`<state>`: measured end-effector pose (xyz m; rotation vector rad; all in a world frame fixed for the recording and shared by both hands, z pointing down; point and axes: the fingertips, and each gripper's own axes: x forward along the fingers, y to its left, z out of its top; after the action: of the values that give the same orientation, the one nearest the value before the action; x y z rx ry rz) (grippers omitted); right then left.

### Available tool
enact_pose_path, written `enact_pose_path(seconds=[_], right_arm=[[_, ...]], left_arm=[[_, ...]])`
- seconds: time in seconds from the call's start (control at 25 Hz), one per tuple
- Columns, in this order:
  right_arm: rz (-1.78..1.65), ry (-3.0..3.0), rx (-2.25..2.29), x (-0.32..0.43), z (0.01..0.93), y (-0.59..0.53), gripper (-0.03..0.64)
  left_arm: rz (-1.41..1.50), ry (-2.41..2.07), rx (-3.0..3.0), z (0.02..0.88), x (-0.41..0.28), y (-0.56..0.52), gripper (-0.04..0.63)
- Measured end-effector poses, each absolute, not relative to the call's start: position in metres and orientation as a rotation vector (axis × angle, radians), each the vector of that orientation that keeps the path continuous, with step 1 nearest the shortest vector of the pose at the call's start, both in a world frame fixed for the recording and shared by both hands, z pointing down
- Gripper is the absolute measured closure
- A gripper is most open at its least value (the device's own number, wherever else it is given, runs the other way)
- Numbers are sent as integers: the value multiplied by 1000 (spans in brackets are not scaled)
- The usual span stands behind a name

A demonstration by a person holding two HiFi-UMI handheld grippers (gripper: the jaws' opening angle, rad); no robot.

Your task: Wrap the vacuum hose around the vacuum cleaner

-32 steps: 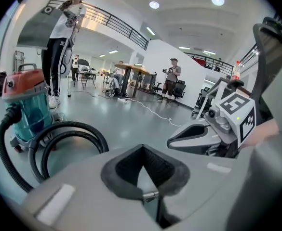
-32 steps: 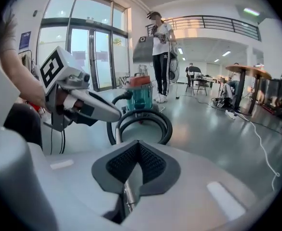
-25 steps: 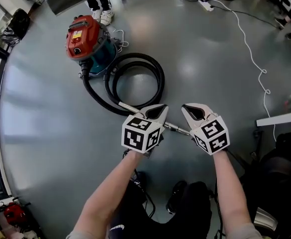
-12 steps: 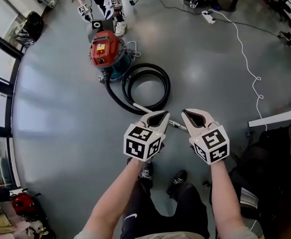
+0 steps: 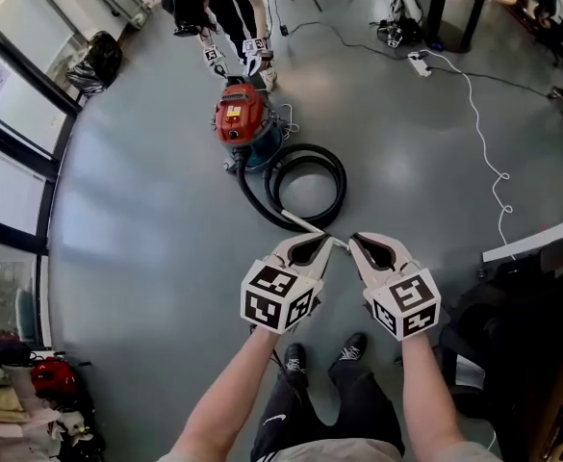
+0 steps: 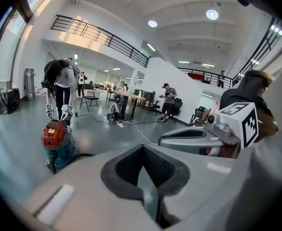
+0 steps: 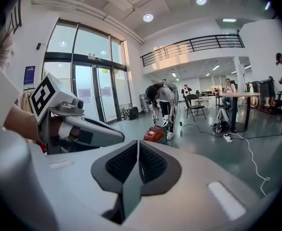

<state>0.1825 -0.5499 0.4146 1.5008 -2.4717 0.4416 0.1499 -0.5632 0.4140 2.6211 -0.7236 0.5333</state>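
Observation:
The red and teal vacuum cleaner (image 5: 243,115) stands on the grey floor far ahead of me. Its black hose (image 5: 310,186) lies beside it in a loose coil, and the metal wand end (image 5: 305,223) points toward my grippers. My left gripper (image 5: 325,244) and right gripper (image 5: 354,243) hang side by side high above the floor, both shut with nothing between their jaws. The vacuum cleaner (image 6: 57,139) shows small at the lower left of the left gripper view. In the right gripper view the vacuum cleaner (image 7: 154,134) sits just past the jaw tips.
Another person (image 5: 231,3) bends over the vacuum with grippers in both hands. A white cable (image 5: 483,142) runs from a power strip (image 5: 418,63) across the floor on the right. A black bag (image 5: 98,61) sits by the glass wall on the left, and a white desk edge (image 5: 531,243) juts in at right.
Both grippers have risen together from near the wand, still shut. The view has lifted, so the vacuum and hose look smaller and farther. The other person has come fully into view.

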Motion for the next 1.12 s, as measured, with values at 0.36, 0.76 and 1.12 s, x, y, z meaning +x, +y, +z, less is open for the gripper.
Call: enact_pose_path(seconds=[0.36, 0.76, 1.12], right_arm=[[392, -2492, 1532, 123, 343, -496, 594], [345, -2471, 1609, 53, 286, -422, 594], [279, -2516, 1642, 16, 258, -378, 594]], left_arm=[[521, -697, 2667, 356, 93, -500, 592], [429, -702, 2711, 297, 17, -443, 592], [396, -718, 2831, 257, -12, -397, 592]])
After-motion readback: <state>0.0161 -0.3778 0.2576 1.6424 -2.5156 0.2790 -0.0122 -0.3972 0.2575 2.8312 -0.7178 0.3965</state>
